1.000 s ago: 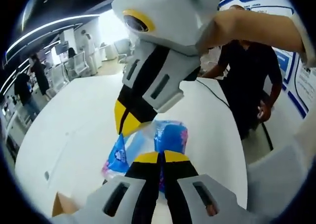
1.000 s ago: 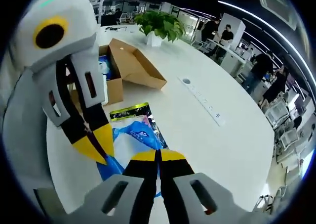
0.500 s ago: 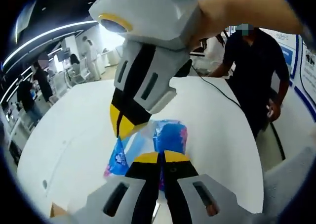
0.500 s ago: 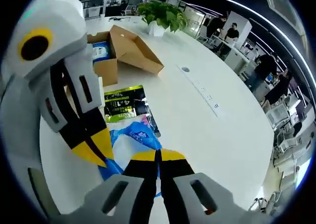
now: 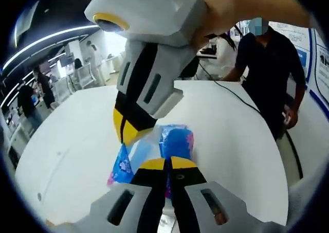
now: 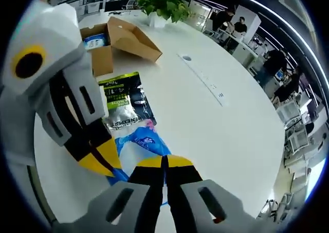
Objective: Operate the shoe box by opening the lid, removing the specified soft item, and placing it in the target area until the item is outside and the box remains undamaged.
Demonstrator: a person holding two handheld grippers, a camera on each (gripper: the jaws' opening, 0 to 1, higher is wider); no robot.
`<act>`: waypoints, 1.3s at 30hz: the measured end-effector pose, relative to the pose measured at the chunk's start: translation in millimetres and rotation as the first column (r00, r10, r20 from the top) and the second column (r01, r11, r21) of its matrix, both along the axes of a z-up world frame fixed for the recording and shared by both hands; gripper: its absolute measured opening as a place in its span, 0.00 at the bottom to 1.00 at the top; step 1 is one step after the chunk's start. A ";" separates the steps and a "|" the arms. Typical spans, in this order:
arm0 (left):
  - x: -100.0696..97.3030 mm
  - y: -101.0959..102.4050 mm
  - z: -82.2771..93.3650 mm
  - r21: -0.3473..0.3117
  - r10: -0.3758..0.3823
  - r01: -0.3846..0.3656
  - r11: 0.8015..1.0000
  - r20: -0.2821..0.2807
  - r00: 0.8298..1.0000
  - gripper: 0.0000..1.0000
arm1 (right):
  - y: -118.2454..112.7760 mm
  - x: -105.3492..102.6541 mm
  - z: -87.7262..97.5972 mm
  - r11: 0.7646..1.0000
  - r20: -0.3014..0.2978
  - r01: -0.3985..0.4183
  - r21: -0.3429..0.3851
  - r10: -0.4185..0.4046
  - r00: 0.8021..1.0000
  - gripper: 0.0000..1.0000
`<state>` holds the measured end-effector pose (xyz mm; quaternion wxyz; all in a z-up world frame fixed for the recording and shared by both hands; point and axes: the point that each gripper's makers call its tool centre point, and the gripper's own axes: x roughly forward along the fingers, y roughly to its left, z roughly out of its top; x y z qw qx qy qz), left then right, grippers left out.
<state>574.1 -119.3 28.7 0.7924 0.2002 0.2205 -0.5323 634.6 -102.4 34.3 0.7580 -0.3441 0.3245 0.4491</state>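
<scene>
Both grippers hold one blue soft pack [image 5: 176,139] with pink print. In the left gripper view my left gripper [image 5: 167,162] is shut on its near end, and the right gripper [image 5: 125,133] reaches down from above, shut on its clear plastic edge. The right gripper view has my right gripper [image 6: 165,160] shut on the blue soft pack [image 6: 145,139], with the left gripper [image 6: 103,162] shut beside it at the left. The brown shoe box [image 6: 103,58] stands open far behind, its lid [image 6: 134,36] folded back and a blue item inside.
A green and black packet [image 6: 121,103] lies flat on the white table [image 6: 216,130] between box and pack. A potted plant [image 6: 163,4] stands beyond the box. A slim strip [image 6: 203,79] lies across the table. A person in dark clothes [image 5: 267,68] stands at the table's edge.
Both views have pulled back from the shoe box, which now looks smaller and farther. More of the green packet shows. Both grippers stay shut on the blue pack.
</scene>
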 end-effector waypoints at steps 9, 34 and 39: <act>9.3 -16.9 -10.8 -0.039 -0.011 0.011 0.999 -0.002 1.000 0.00 | -14.6 9.5 -12.8 0.999 -0.004 0.039 -0.022 -0.039 0.999 0.00; 14.8 -20.8 -16.5 -0.052 0.002 -0.003 0.999 -0.025 1.000 0.00 | -24.6 15.5 -20.4 0.994 0.007 0.101 -0.051 -0.101 0.995 0.00; 12.7 -19.3 -8.9 -0.050 -0.010 0.010 0.999 -0.009 1.000 0.05 | -22.4 16.2 -20.1 0.993 0.006 0.108 -0.048 -0.107 0.994 0.00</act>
